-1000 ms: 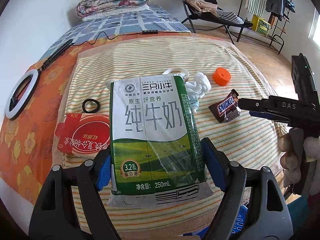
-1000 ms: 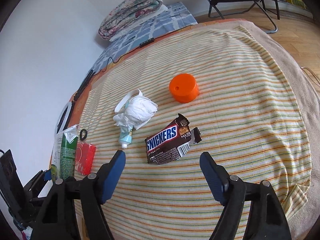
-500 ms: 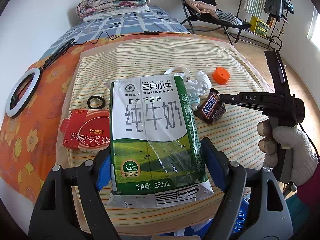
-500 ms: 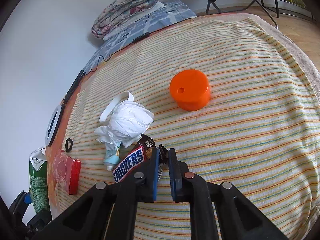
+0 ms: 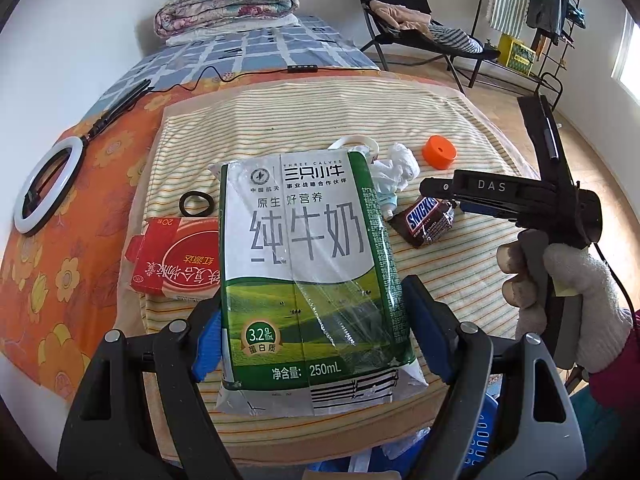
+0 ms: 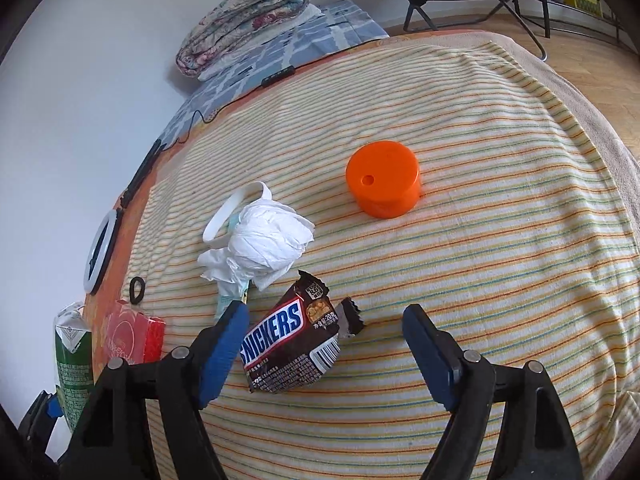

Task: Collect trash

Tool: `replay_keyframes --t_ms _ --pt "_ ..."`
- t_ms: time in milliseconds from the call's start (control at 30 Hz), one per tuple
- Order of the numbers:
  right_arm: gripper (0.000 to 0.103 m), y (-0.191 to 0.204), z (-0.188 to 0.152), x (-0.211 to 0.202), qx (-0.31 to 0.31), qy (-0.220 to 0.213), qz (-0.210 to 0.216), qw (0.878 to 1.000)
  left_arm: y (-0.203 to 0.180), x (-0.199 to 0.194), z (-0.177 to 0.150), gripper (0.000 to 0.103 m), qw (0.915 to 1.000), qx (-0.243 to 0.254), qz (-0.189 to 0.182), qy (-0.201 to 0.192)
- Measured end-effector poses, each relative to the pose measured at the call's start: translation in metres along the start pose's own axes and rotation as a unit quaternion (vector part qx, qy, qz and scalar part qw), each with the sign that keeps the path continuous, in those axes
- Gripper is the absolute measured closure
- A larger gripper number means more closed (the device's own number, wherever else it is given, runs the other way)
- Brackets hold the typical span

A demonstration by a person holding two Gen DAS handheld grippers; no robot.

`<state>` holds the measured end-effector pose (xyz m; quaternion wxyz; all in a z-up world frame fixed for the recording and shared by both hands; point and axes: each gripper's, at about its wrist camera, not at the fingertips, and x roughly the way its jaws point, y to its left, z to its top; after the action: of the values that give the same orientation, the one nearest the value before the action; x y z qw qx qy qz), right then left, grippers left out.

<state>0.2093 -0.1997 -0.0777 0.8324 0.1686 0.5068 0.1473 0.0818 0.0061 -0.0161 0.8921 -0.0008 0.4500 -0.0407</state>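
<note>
My left gripper (image 5: pixel 314 300) is shut on a green and white milk carton (image 5: pixel 308 264), its blue pads pressing both sides, and the carton is raised over the striped blanket (image 5: pixel 460 272). A brown Snickers wrapper (image 6: pixel 288 340) lies on the blanket (image 6: pixel 480 260) between the fingers of my right gripper (image 6: pixel 326 316). Its jaws are opening. The left pad sits beside the wrapper and the right pad stands well apart. In the left wrist view the right gripper (image 5: pixel 444 196) is held in a gloved hand (image 5: pixel 568 288) just right of the wrapper (image 5: pixel 426 220).
A crumpled white tissue (image 6: pixel 268 248) over a small tube and a white band lies beyond the wrapper. An orange cap (image 6: pixel 383 178) sits further right. A red box (image 5: pixel 176 260), black hair tie (image 5: pixel 196 204) and ring light (image 5: pixel 48 186) lie left. A blue basket (image 5: pixel 480 432) shows below the bed edge.
The right gripper closed on the wrapper's end half a second ago, and now its jaws stand wide again with the wrapper turned and lying between them. The left gripper and carton have not moved.
</note>
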Motion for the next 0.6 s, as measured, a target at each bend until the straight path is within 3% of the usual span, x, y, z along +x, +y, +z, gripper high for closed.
replay_keyframes --t_ms 167,233,300,333,433,600 --pt "0.022 0.023 -0.001 0.016 -0.062 -0.002 -0.059 0.996 0.003 -0.003 0.0 0.022 1.0 -0.002 0.003 0.0" --pt "0.044 0.034 -0.004 0.019 -0.102 -0.005 -0.087 0.991 0.006 -0.006 0.0 0.022 1.0 -0.005 0.003 0.0" --pt "0.056 0.037 -0.008 0.018 -0.127 -0.007 -0.102 0.987 0.008 -0.008 -0.001 0.022 1.0 -0.007 0.003 0.0" --pt "0.07 0.036 -0.008 0.016 -0.127 -0.005 -0.095 0.987 0.009 -0.008 -0.001 0.022 1.0 -0.007 0.004 0.0" --pt "0.094 0.028 -0.009 0.006 -0.115 0.001 -0.063 0.991 0.01 -0.011 -0.005 0.022 1.0 -0.006 0.003 0.0" --pt "0.098 0.025 -0.017 -0.019 -0.111 -0.013 -0.038 0.993 0.005 -0.021 -0.015 0.022 1.0 -0.002 -0.004 -0.001"
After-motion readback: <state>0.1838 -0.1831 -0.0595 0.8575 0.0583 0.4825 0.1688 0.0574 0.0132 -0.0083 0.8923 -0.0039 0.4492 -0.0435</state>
